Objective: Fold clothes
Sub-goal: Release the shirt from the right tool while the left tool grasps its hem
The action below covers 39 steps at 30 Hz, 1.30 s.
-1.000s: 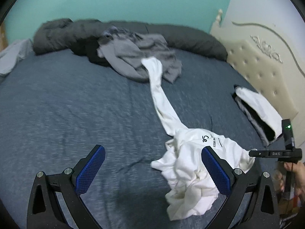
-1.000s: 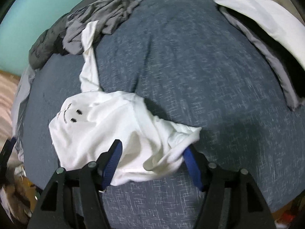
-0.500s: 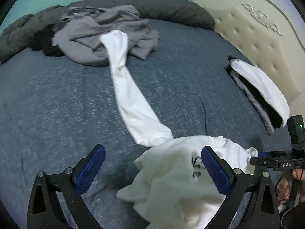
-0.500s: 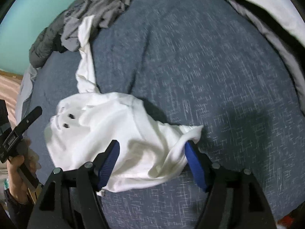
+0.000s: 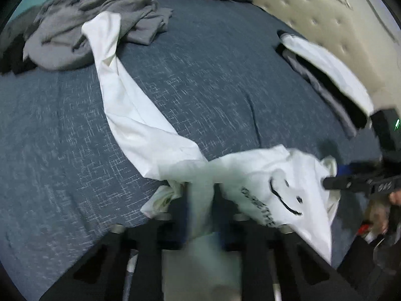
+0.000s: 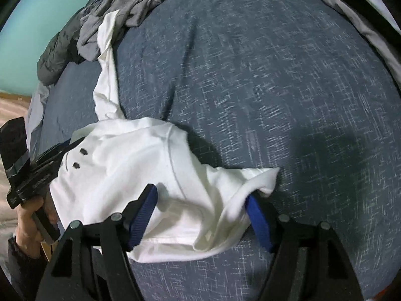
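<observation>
The crumpled white long-sleeved cotton shirt with a black smiley face and lettering (image 5: pixel 283 183) lies bunched at the near edge of the blue-grey woven bed cover (image 5: pixel 213 80). One sleeve (image 5: pixel 117 85) is stretched out, running from the bundle toward the far left, so the garment's long axis points away from both tools. Its cuff rests on the heap of loose grey clothes (image 5: pixel 95 25).

The left gripper (image 5: pixel 201 208) has its jaws nearly together, with a fold of the shirt pinched between them, though that view is blurred. The right gripper (image 6: pixel 203 218) stands wide open, its blue pads straddling the near hem without clamping it. Judging by this, the left hand is the one that carries the cloth.

A stack of folded white, black and grey garments (image 5: pixel 325 75) sits at the far right, beside the cream tufted headboard (image 5: pixel 325 17).
</observation>
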{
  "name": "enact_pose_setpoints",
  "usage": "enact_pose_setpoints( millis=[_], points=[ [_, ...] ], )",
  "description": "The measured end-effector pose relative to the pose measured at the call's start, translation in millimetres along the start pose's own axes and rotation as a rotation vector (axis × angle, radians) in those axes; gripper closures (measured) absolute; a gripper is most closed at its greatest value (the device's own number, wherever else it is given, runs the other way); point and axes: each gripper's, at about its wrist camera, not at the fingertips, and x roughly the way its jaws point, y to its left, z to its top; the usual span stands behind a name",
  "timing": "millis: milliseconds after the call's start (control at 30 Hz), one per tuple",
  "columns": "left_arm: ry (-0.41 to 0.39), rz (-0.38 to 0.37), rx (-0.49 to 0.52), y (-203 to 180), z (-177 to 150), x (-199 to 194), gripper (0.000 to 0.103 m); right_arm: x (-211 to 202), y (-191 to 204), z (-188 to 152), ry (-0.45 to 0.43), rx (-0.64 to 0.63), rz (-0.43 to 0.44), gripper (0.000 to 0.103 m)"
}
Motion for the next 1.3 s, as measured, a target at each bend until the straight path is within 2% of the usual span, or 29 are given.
enact_pose_setpoints(
  millis=[33, 67, 100, 133, 200, 300, 367, 533, 733, 800, 933, 1033, 1133, 1200, 1267, 1300],
  points=[
    [-0.005, 0.001, 0.006, -0.8, -1.2, -3.0, 0.092, -1.1, 3.7, -0.5, -0.006, -0.022, 0.002, 0.032],
    [-0.009, 0.001, 0.013, -1.7, -2.3, -6.1, 0.093, -1.9, 6.9, -1.3, -0.010, -0.040, 0.005, 0.039],
    [-0.014, 0.002, 0.019, -2.5, -3.5, -9.1, 0.094, -2.6, 9.2, -2.2, -0.011, -0.053, 0.012, 0.054],
    [-0.019, 0.002, 0.026, -3.3, -4.6, -12.1, 0.094, -5.6, 14.1, -2.6, -0.017, -0.070, 0.015, 0.061],
    [-0.029, 0.003, 0.038, -4.9, -6.9, -18.4, 0.094, -16.8, 29.8, -1.9, -0.040, -0.112, 0.017, 0.084],
    [-0.066, 0.017, 0.030, 0.7, -11.4, -46.5, 0.095, -33.6, 53.2, -0.9, -0.075, -0.176, 0.018, 0.097],
    [-0.089, 0.037, 0.032, 3.6, -15.9, -66.8, 0.095, -44.8, 68.8, -0.3, -0.098, -0.219, 0.020, 0.098],
    [-0.209, 0.102, -0.028, 24.9, -30.2, -143.2, 0.096, -72.8, 107.8, 1.4, -0.155, -0.326, 0.023, 0.099],
    [-0.354, 0.162, -0.144, 60.4, -69.4, -238.5, 0.096, -118.6, 172.9, 3.9, -0.256, -0.435, 0.066, 0.099],
    [-0.377, 0.165, -0.209, 76.6, -94.7, -256.8, 0.096, -124.9, 192.6, 2.2, -0.283, -0.462, 0.076, 0.099],
    [-0.307, 0.199, -0.245, 91.9, -139.6, -243.0, 0.096, -99.2, 218.5, -1.3, -0.249, -0.477, 0.080, 0.099],
    [-0.230, 0.193, -0.282, 103.9, -170.5, -218.2, 0.096, -78.0, 221.1, -5.8, -0.223, -0.485, 0.035, 0.095],
    [-0.165, 0.187, -0.302, 110.6, -191.8, -195.7, 0.095, -58.7, 220.6, -10.8, -0.202, -0.495, -0.019, 0.077],
    [-0.130, 0.178, -0.301, 110.9, -198.7, -185.2, 0.094, -45.8, 220.3, -14.0, -0.188, -0.501, -0.056, 0.048],
    [-0.097, 0.166, -0.289, 110.2, -203.5, -177.8, 0.094, -38.2, 217.4, -16.2, -0.185, -0.496, -0.082, 0.040],
    [-0.081, 0.161, -0.283, 109.9, -205.8, -174.3, 0.093, -43.2, 211.8, -14.6, -0.199, -0.476, -0.078, 0.039]
  ],
)
